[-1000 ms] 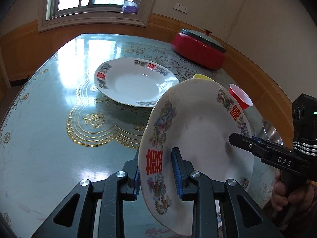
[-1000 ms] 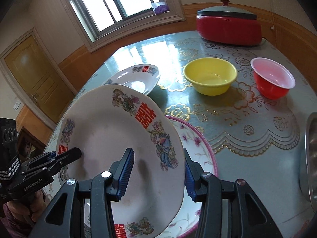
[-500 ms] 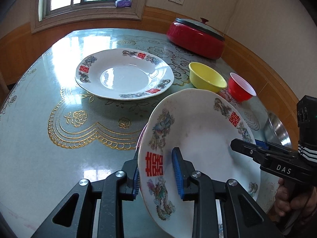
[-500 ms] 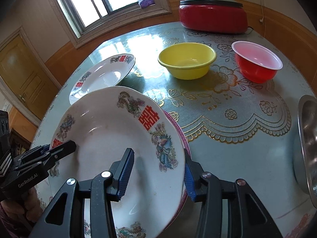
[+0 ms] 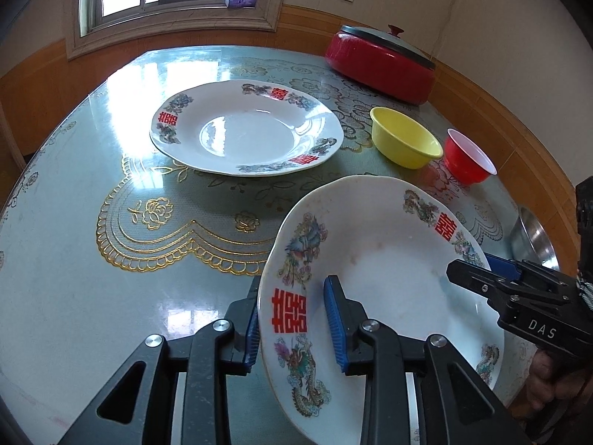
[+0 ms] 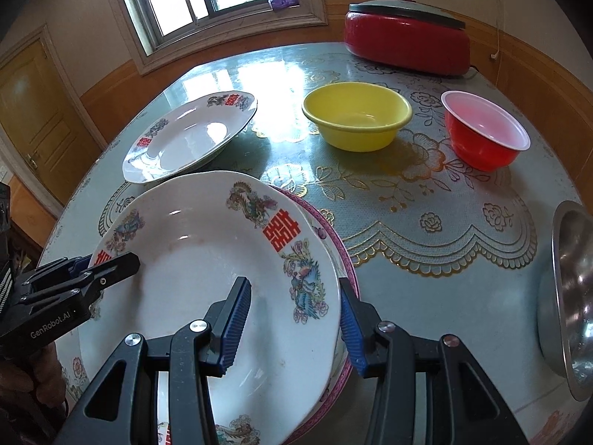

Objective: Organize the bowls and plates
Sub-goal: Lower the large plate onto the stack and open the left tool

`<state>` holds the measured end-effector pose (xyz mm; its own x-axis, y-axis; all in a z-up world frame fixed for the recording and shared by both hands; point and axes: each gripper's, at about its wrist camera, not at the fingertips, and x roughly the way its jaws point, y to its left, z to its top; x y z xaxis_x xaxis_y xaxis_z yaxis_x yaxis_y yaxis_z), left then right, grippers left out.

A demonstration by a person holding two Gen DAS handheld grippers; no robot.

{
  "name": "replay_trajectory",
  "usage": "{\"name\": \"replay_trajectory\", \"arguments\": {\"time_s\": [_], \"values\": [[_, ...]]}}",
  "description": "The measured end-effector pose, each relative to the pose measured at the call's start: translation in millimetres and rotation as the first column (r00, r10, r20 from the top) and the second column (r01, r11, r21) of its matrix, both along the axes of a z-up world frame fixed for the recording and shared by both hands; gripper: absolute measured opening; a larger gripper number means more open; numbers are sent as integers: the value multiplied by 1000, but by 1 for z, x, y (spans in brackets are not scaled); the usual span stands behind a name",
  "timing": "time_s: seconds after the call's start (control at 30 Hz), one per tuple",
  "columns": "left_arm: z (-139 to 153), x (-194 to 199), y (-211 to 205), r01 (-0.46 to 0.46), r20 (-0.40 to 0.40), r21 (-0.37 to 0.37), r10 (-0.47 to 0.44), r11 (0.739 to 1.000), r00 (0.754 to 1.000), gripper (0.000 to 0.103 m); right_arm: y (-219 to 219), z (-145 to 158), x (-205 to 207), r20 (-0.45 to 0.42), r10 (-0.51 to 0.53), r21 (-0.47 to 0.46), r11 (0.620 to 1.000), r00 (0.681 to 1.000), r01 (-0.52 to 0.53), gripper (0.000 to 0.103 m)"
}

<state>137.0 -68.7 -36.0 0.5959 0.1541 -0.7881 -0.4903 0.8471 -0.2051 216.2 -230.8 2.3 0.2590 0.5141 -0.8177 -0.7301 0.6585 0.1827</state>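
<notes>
Plate (image 5: 389, 270), tilting over the pink-rimmed plate (image 6: 346, 259) on the counter (image 5: 74, 259), is lying between both grippers: left gripper (image 5: 292, 326) opening around its rim, right gripper (image 6: 292, 319) straddling the opposite rim.

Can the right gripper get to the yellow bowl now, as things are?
Probably not yet. The right gripper straddles the rim of the dragon-pattern plate, which the left gripper also straddles, jaws opening. Beyond that, the tabletop toward the yellow bowl looks unobstructed.

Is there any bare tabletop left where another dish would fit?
Yes: the wide near-left stretch of table, beside the held plate and in front of the far plate. The right side is crowded: yellow bowl, red bowl, steel bowl.
</notes>
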Motion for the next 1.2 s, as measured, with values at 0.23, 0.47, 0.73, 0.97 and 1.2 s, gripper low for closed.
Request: {"name": "replay_trajectory", "arguments": {"time_s": [0.23, 0.47, 0.73, 0.97, 1.2], "values": [[-2, 3, 0, -24, -14, 21, 24, 999, 1000, 33, 7, 2, -12, 110, 12, -73, 997, 994, -4, 44], [-2, 9, -2, -44, -13, 53, 45, 998, 999, 34, 2, 13, -14, 181, -32, -37, 999, 983, 39, 36], [-2, 13, -3, -44, -12, 64, 45, 997, 999, 36, -7, 21, -10, 130, -58, 30, 998, 990, 55, 36], [-3, 18, -5, -38, -24, 87, 40, 996, 999, 38, -22, 8, -5, 45, -94, 24, 995, 995, 93, 36], [-4, 24, -9, -28, -41, 111, 32, 993, 999, 42, -15, -2, -19, 158, -84, -35, 995, 984, 90, 34]]}}
